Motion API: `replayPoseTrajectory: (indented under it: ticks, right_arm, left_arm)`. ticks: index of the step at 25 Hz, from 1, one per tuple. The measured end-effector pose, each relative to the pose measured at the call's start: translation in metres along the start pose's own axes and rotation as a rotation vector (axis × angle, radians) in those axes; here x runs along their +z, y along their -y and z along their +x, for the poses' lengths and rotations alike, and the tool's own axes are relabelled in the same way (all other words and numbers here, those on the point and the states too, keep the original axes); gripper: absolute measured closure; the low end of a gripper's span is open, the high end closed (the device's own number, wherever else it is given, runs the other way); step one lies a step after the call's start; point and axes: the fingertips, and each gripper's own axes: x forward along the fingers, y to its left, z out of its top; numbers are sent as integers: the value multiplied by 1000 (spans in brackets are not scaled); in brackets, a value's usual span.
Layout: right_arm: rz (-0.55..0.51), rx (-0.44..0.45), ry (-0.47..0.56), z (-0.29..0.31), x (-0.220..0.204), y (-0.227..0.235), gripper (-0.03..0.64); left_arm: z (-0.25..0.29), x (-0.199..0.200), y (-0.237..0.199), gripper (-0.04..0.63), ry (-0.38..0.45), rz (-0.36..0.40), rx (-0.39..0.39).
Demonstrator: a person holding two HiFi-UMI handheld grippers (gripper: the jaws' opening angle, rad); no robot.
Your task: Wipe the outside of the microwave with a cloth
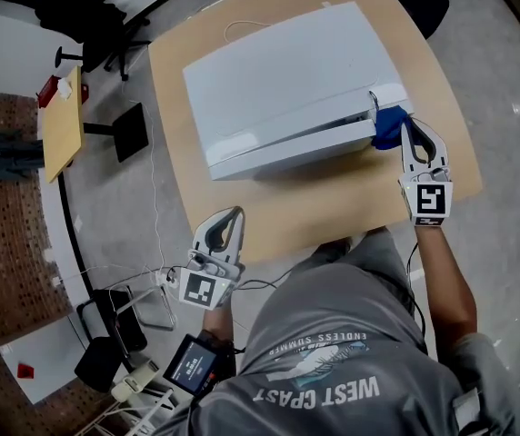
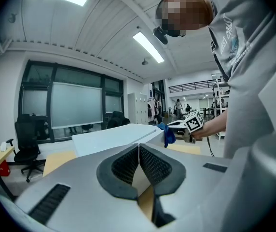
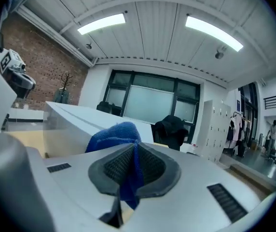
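left gripper (image 1: 236, 214) jaws clenched, empty | right gripper (image 1: 408, 123) jaws grasping cloth (image 1: 385, 133) | shirt (image 1: 333, 371): "WEST COAST"

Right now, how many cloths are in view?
1. The blue cloth is clamped in the right gripper, by the microwave's near right corner. Another could lie hidden behind the microwave.

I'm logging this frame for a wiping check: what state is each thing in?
microwave: standing on the table, door looks closed.
cloth: bunched, at the microwave's corner.
right gripper: shut on the cloth.
left gripper: shut, empty, away from the microwave.
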Motion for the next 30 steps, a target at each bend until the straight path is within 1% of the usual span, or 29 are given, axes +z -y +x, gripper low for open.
replayPoseTrajectory:
  ticks: [2,3,4,5,6,8,9,11,12,13,14,15,17,19,21,24,25,27,28,30]
  right_arm:
    - [23,9,-31,-1,-27,-11,577]
    - [57,3,-35,-3,-41,-14,577]
    - [107,-8,-43,-5,-57,-15,578]
    - [179,-20,-64,-5,-75,-13,578]
    - [278,-33,-96,-4,-95,-9,578]
    - [538,-71,-155,-4,-134,-2,577]
    - [671,-89,-163,-4,-147,0,578]
    - [893,-131,-116,-3,-153,9,578]
    - [969,-156,-71,-1,-149,18,578]
    - [1018,-174,-24,2,-142,30,577]
    - [1045,-175,17,7,-134,41,578]
    - [1061,-150,50,14,-124,50,578]
    - [1089,-45,98,30,-99,57,578]
    - [1112,49,122,42,-80,59,578]
    - [1141,101,117,46,-80,58,577]
    - [1184,163,67,57,-102,52,577]
    - [1198,186,45,64,-109,51,577]
    - [1215,241,9,81,-119,51,577]
    - [1205,274,-5,91,-119,52,577]
    - [1154,351,-4,107,-105,60,577]
  left_arm:
    - [3,0,3,572,-9,5,-3]
    - [4,-1,4,572,-14,5,-2]
    - [5,-2,5,572,-21,5,0]
    - [6,-4,6,572,-28,6,0]
    - [7,-5,8,572,-34,8,-1]
    - [9,-5,10,572,-43,12,-4]
    - [11,-4,11,572,-45,13,-6]
    - [14,-1,13,572,-42,15,-11]
    - [16,1,14,572,-37,16,-15]
    - [18,3,15,572,-32,15,-20]
    - [19,4,16,572,-28,14,-24]
    - [20,5,17,572,-24,13,-28]
    - [21,7,17,572,-14,13,-36]
    - [24,9,17,572,-5,18,-45]
    - [29,9,18,572,-4,13,-48]
    - [40,13,23,572,-11,10,-35]
    - [43,17,23,572,-12,27,-18]
    - [46,34,16,572,-8,77,47]
    - [47,44,10,572,-3,97,86]
    - [51,61,-5,572,4,120,161]
